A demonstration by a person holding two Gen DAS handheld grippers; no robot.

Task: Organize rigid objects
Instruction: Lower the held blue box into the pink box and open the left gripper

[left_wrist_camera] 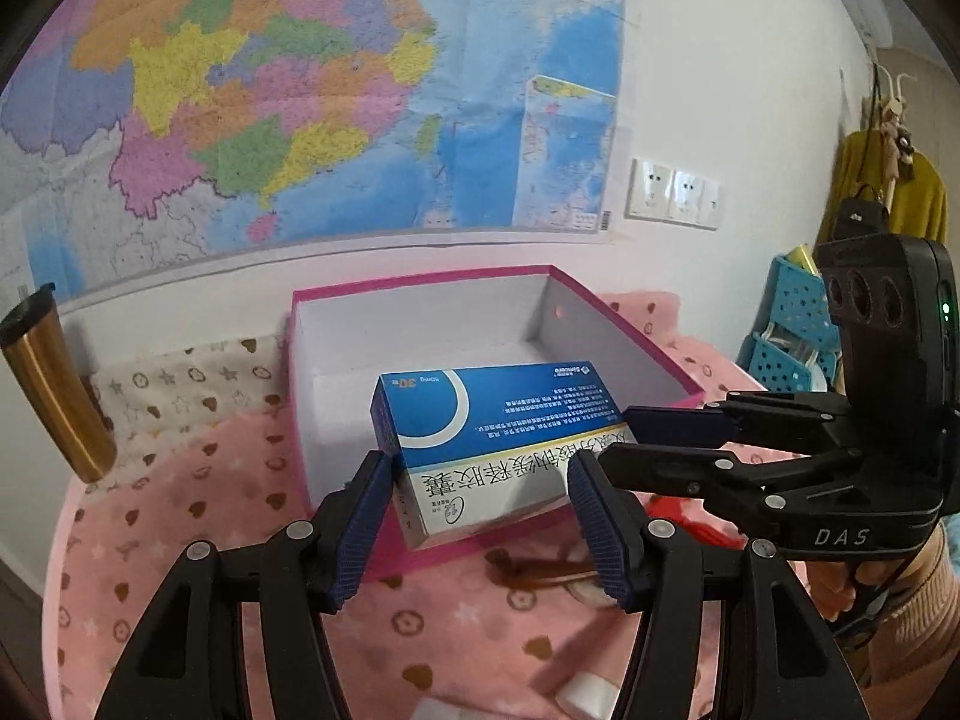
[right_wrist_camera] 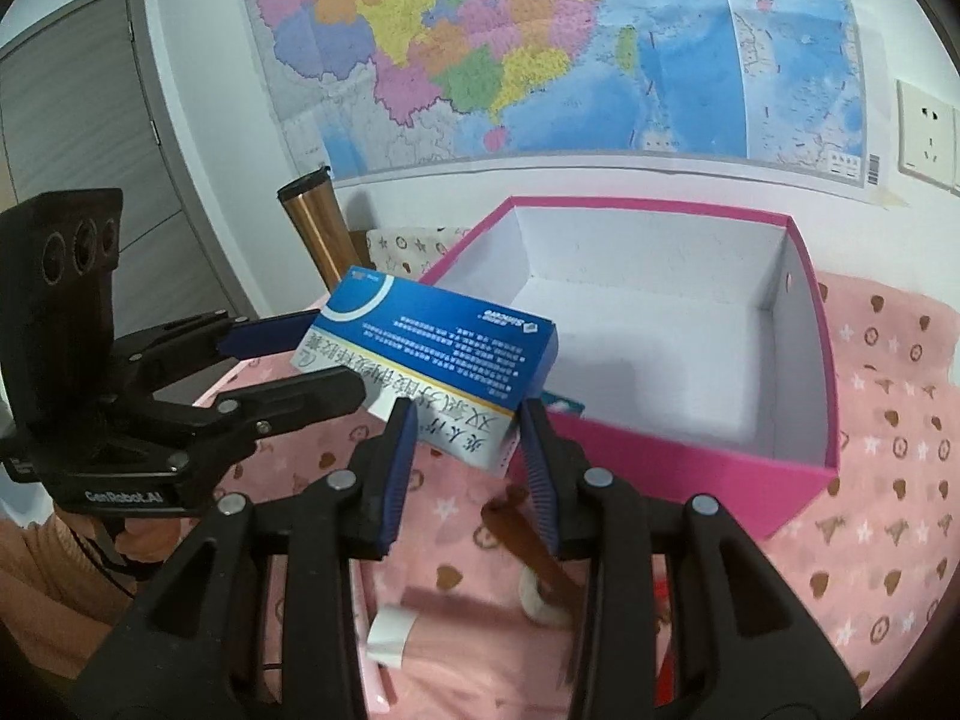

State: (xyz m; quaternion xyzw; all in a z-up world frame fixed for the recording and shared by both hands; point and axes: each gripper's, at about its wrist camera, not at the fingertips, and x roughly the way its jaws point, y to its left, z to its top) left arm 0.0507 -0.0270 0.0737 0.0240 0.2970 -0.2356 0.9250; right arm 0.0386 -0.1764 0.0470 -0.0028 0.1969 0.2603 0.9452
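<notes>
Both grippers clamp one medicine carton. The left gripper (left_wrist_camera: 480, 516) presses its blue pads on the two long sides of the blue-and-white carton (left_wrist_camera: 498, 426) at one end; the right gripper (right_wrist_camera: 468, 456) closes on the narrower white-faced end, its pads bearing on the carton's opposite faces. In the left wrist view the right gripper enters from the right and meets the carton at its far corner; in the right wrist view the left gripper (right_wrist_camera: 312, 360) does the same from the left.

The carton hangs tilted, clear of the pink blanket (left_wrist_camera: 198, 540), just above the near wall of the pink storage box (right_wrist_camera: 690, 450) and partly over its white interior. The box appears empty, save for a small teal edge showing behind the carton that is too hidden to identify. A gold tumbler (right_wrist_camera: 315, 228) stands behind the box's left corner, against the wall beneath the map (left_wrist_camera: 300, 90).

Judged step: carrying the carton into the box. The next move calls for advancing both grippers together over the wall, levelling the carton, lowering it to the floor, then parting both sets of jaws.
</notes>
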